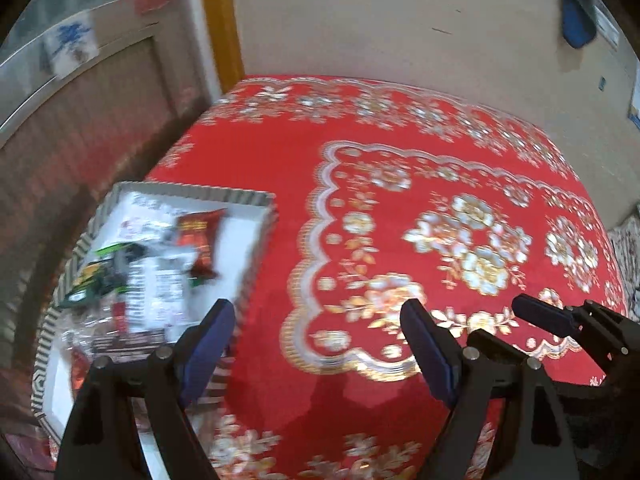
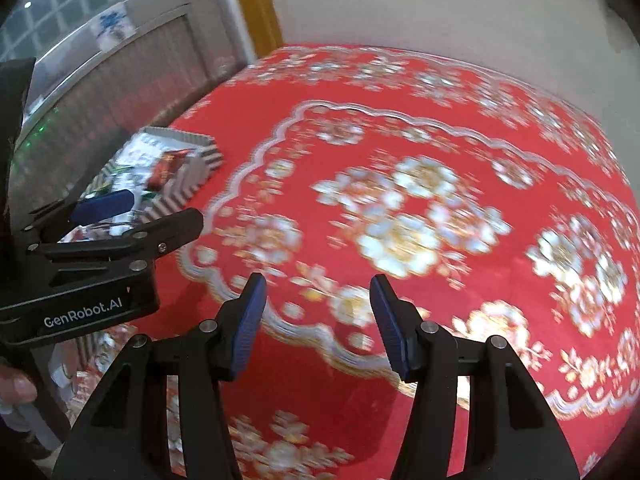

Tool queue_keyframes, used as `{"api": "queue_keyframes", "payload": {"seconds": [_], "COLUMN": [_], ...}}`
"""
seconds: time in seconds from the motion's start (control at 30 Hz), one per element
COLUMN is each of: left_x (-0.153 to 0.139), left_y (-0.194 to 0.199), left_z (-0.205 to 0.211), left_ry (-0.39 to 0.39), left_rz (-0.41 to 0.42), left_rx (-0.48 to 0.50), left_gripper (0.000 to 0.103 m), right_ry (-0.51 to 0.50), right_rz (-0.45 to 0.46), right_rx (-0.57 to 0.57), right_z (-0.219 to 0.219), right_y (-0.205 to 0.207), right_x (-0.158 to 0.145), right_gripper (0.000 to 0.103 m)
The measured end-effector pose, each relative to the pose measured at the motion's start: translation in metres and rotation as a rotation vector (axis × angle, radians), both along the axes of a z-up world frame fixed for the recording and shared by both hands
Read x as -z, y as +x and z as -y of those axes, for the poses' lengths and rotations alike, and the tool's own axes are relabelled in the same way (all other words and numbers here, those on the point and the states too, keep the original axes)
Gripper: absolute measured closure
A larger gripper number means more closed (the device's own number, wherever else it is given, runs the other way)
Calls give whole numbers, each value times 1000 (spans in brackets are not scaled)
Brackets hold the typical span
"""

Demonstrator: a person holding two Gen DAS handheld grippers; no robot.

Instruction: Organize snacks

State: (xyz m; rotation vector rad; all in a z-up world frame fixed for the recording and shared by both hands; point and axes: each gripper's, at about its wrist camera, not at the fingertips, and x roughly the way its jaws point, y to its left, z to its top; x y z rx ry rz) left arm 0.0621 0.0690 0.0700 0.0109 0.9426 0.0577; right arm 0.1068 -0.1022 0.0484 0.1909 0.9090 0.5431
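Home: floral red tablecloth (image 1: 280, 160), doorframe (image 1: 222, 20)

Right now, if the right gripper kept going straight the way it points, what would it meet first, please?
Probably only the red flowered tablecloth: the right gripper is open and empty, nothing lies ahead, and the snack tray sits well off to its left.

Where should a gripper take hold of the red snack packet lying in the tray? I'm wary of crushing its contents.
Probably its upper crimped end. The red snack packet lies flat on other packets inside the tray, near the right wall. Come from above with the left gripper, which is open and empty, jaws across that flat seam.
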Motion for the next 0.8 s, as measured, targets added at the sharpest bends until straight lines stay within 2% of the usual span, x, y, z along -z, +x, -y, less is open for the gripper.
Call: {"api": "queue_keyframes", "payload": {"seconds": [0.4, 0.8], "left_x": [-15, -12], "left_y": [-27, -52], "left_z": [-96, -159], "left_ry": [2, -4], "left_rz": [30, 34], "left_rx": [-188, -318], "left_gripper": [17, 17], "right_ry": [3, -15], "right_rz": [89, 129], "right_rx": [-187, -317], "right_z": [-101, -175], "right_y": [2, 0], "right_x": [-42, -58], "right_gripper": [49, 49]}}
